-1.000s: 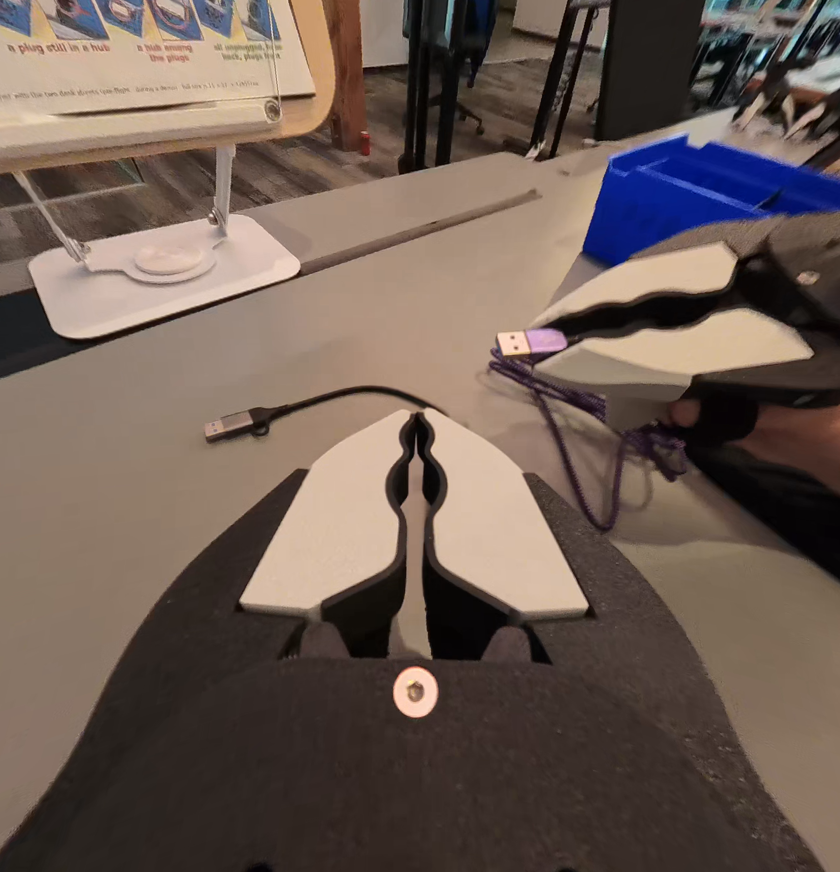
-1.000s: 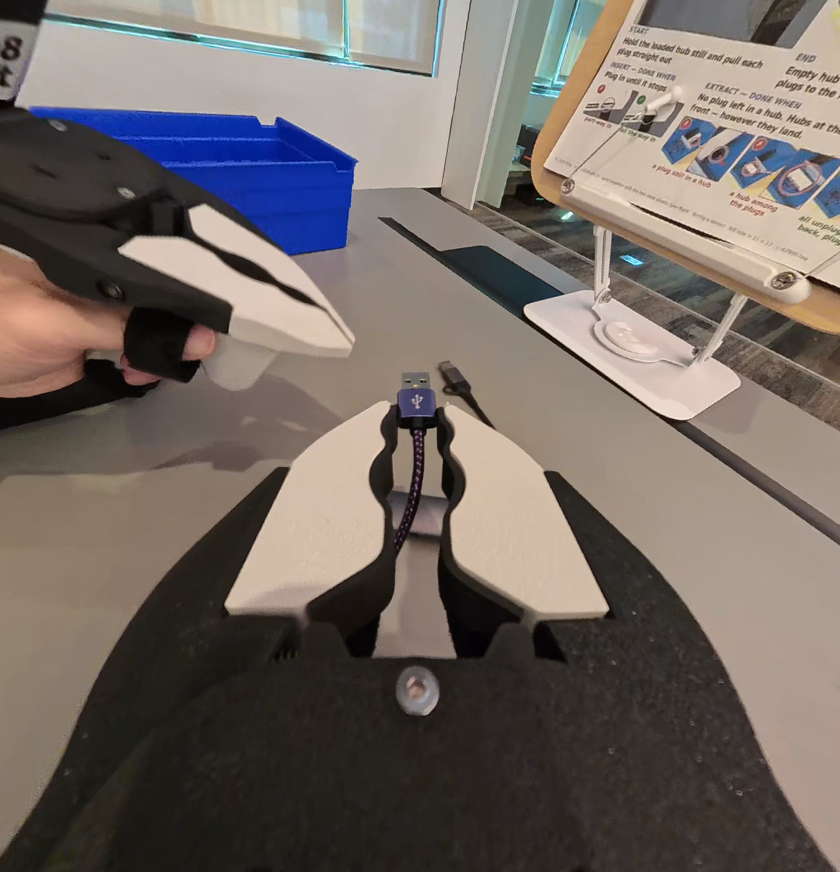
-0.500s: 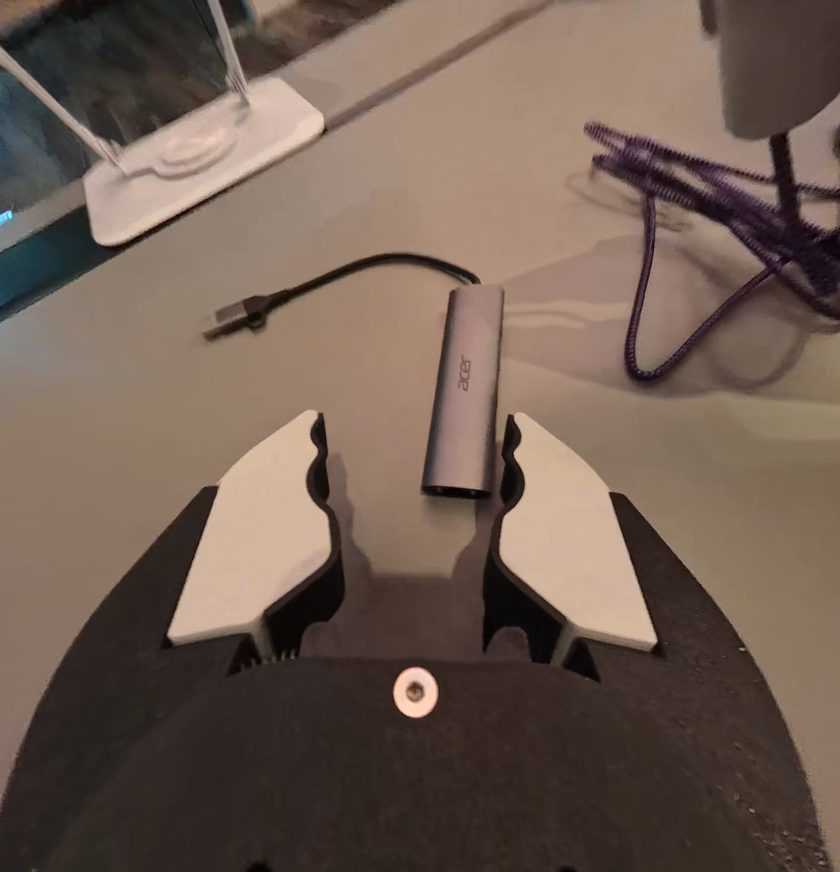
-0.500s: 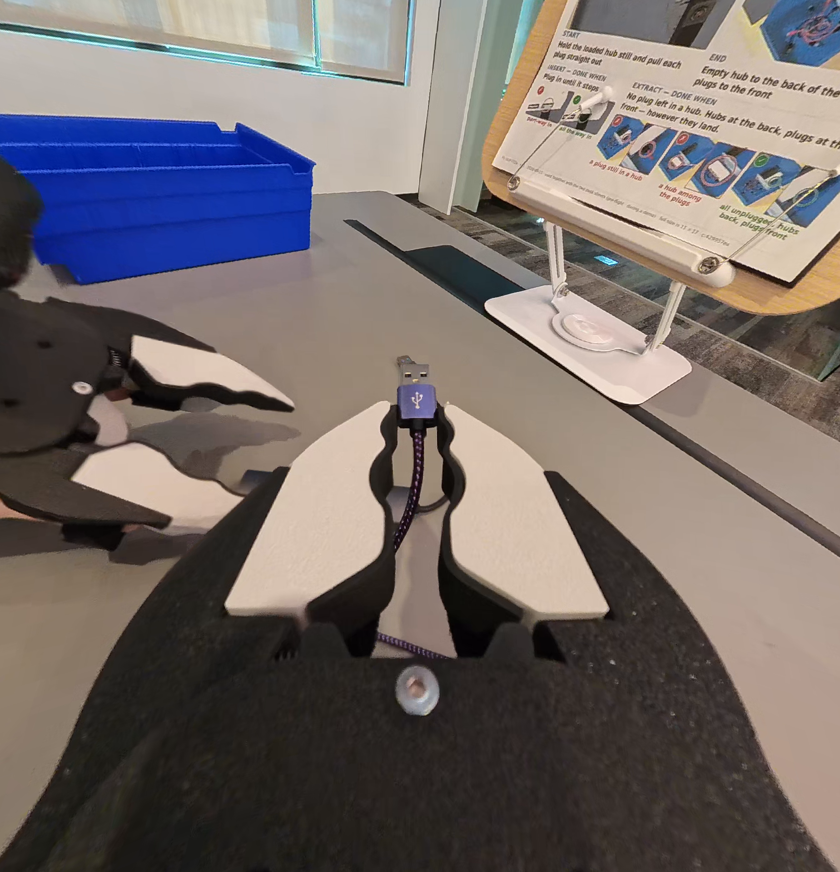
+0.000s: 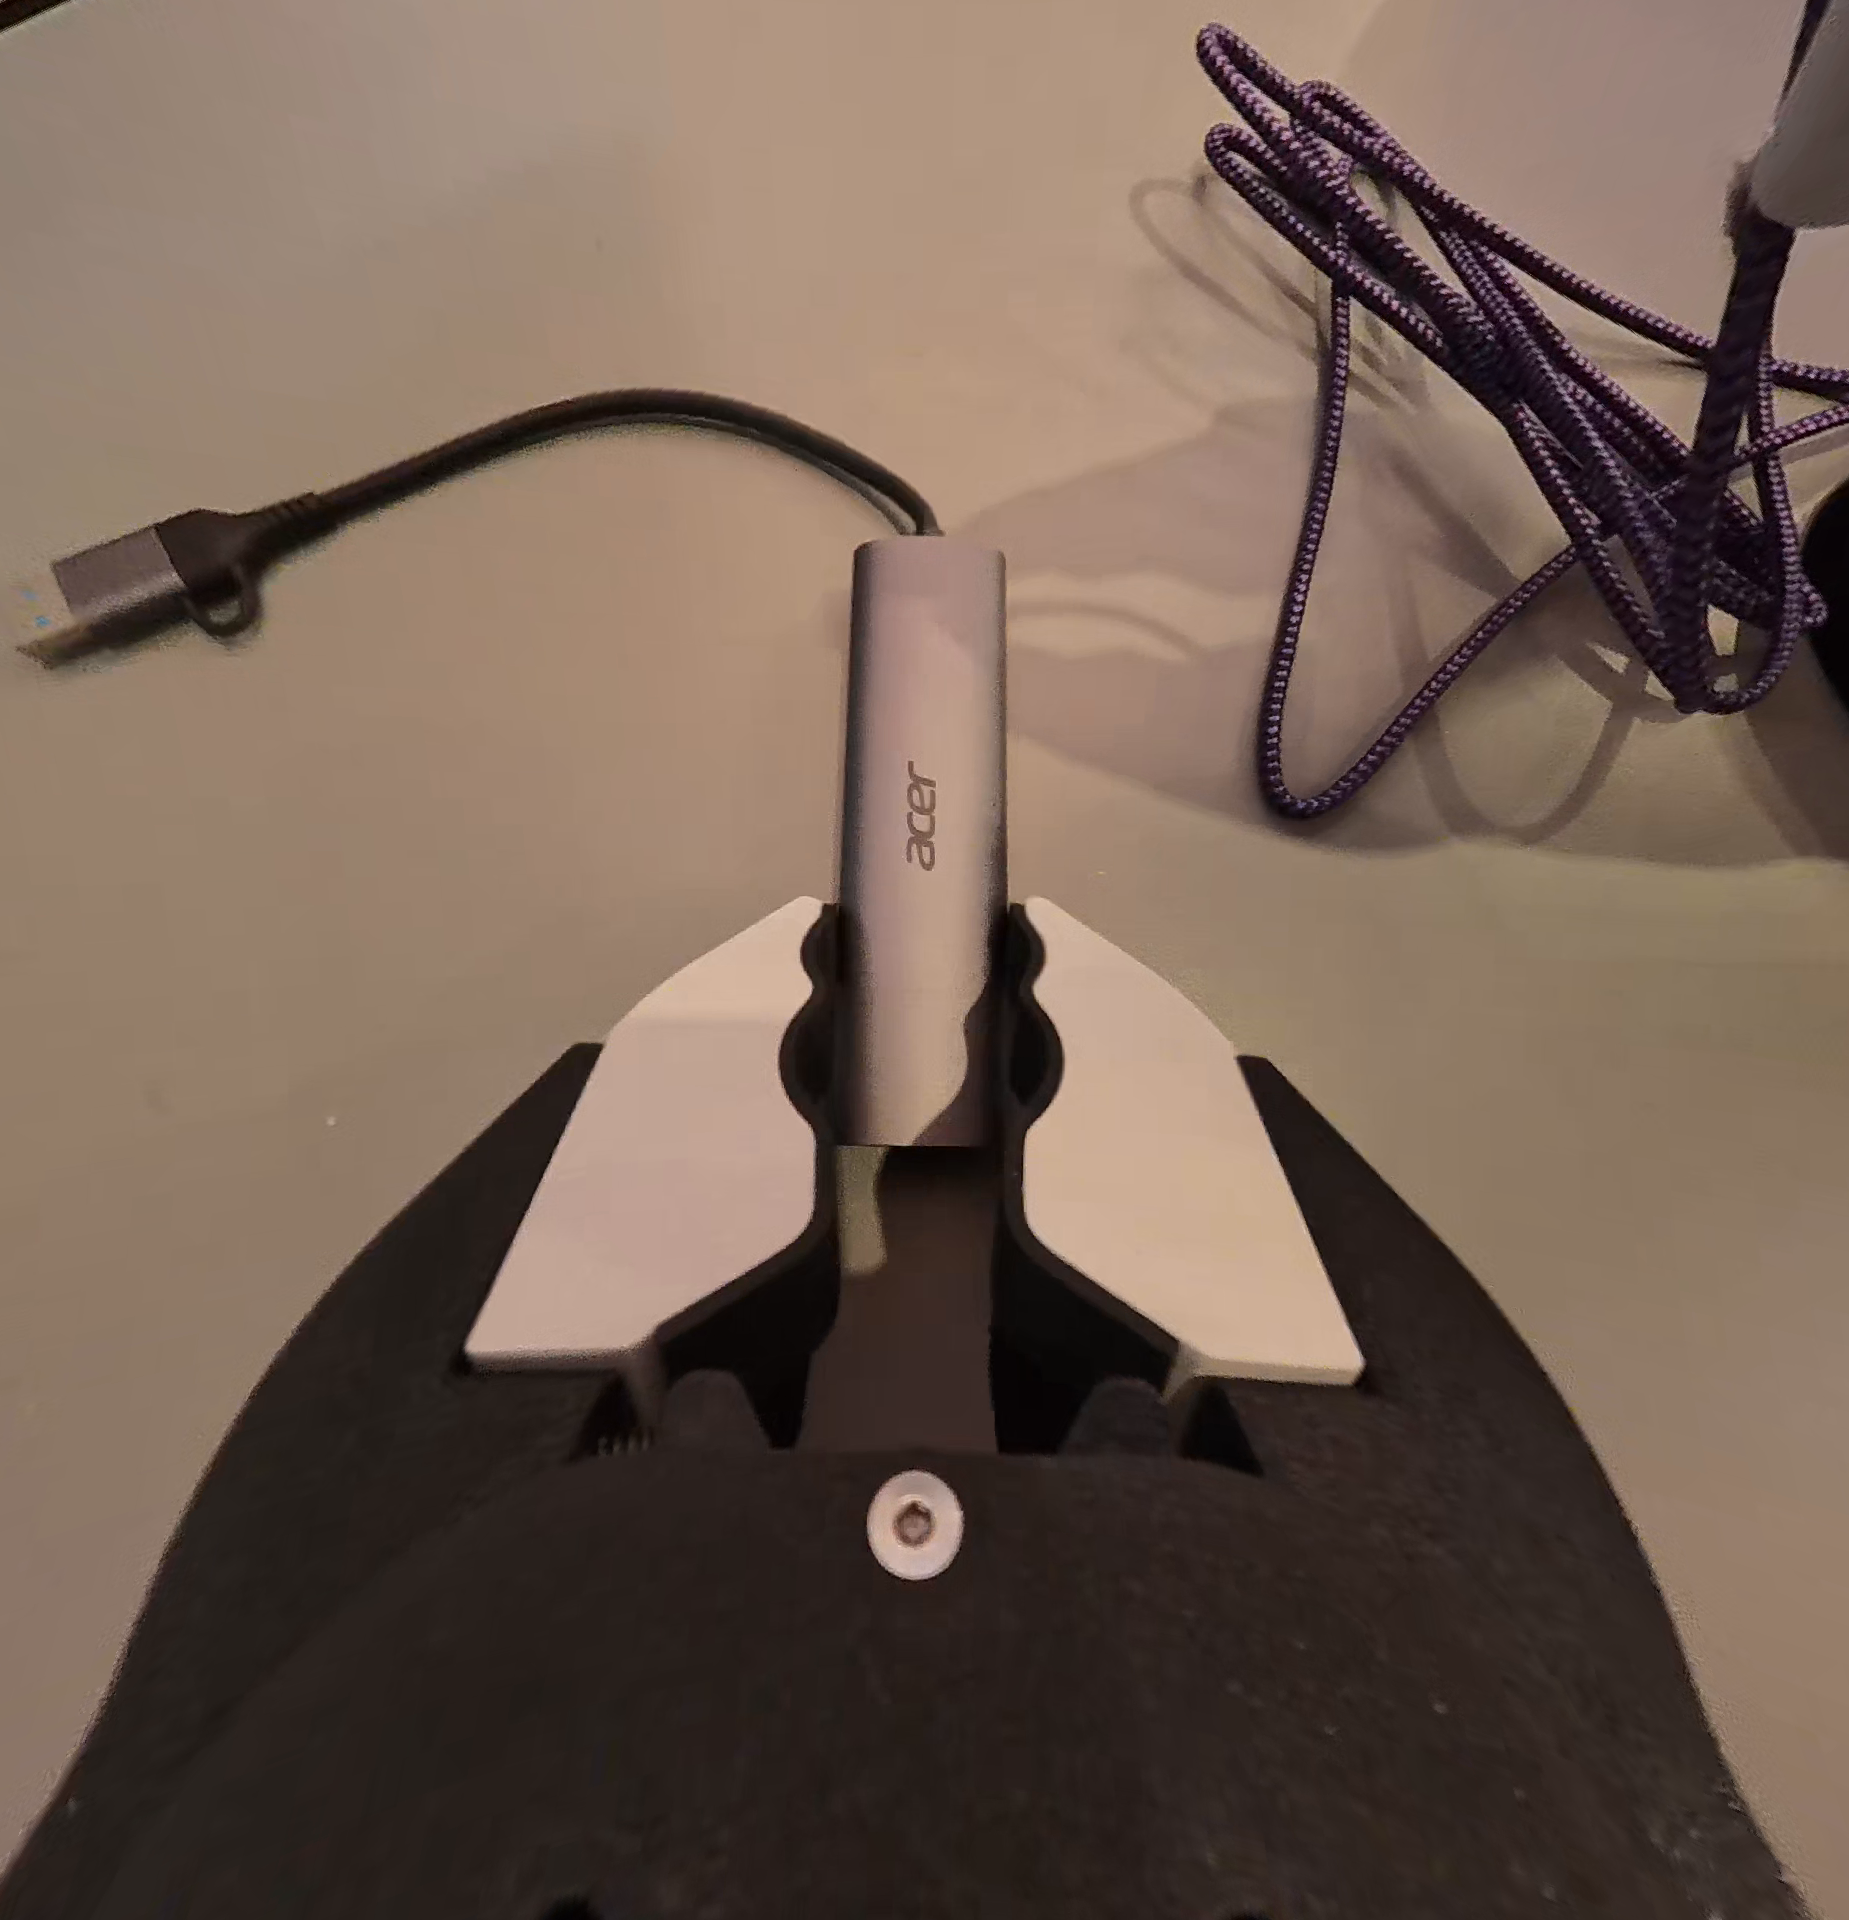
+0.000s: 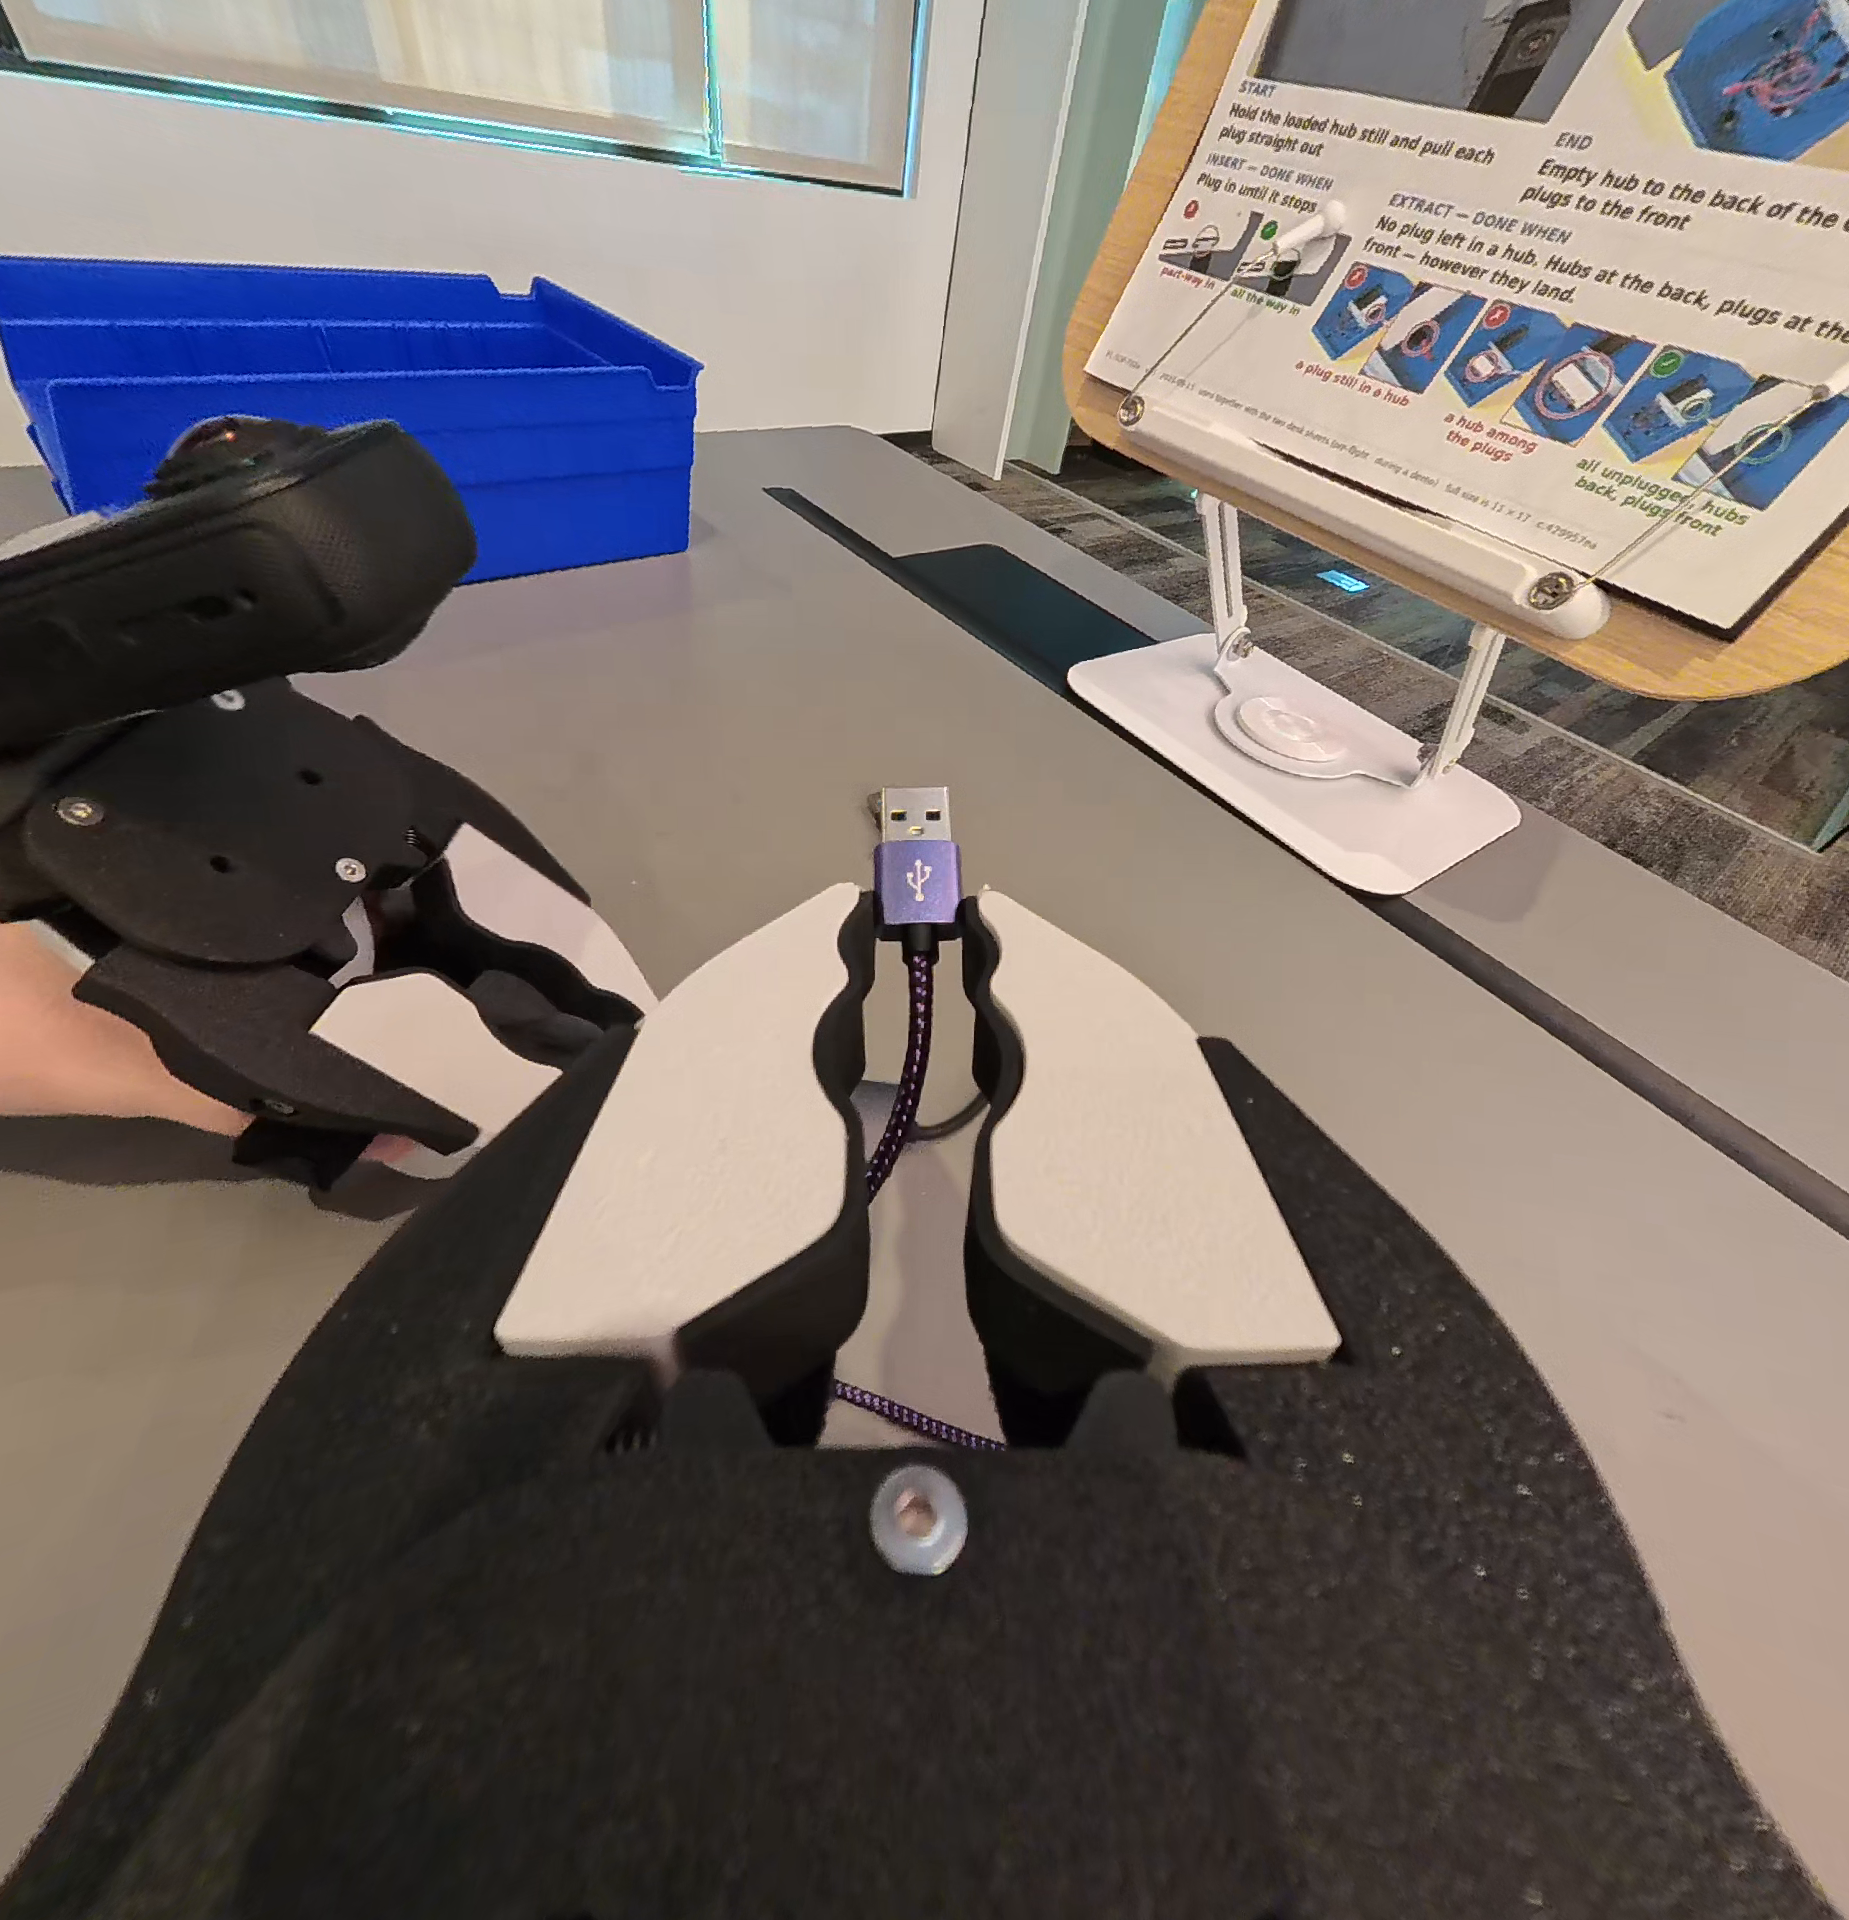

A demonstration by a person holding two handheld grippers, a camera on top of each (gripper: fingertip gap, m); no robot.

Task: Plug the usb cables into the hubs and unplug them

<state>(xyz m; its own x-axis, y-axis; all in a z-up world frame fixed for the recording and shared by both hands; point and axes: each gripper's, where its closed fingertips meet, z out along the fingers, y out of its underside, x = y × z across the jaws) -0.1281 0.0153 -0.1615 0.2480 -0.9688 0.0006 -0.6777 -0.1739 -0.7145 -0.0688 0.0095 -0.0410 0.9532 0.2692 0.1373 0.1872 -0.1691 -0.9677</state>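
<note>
Beside the smooth grey metal hub (image 5: 920, 831) clamped by the left gripper (image 5: 920, 914), braided purple cable (image 5: 1522, 364) lies tangled; the right gripper (image 6: 915, 899) pinches its plug (image 6: 915, 862).

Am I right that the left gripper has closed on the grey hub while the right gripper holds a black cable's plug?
Not quite: the right wrist view shows the right gripper holding a purple cable's plug, not black. The left gripper is indeed closed on the grey hub.
</note>
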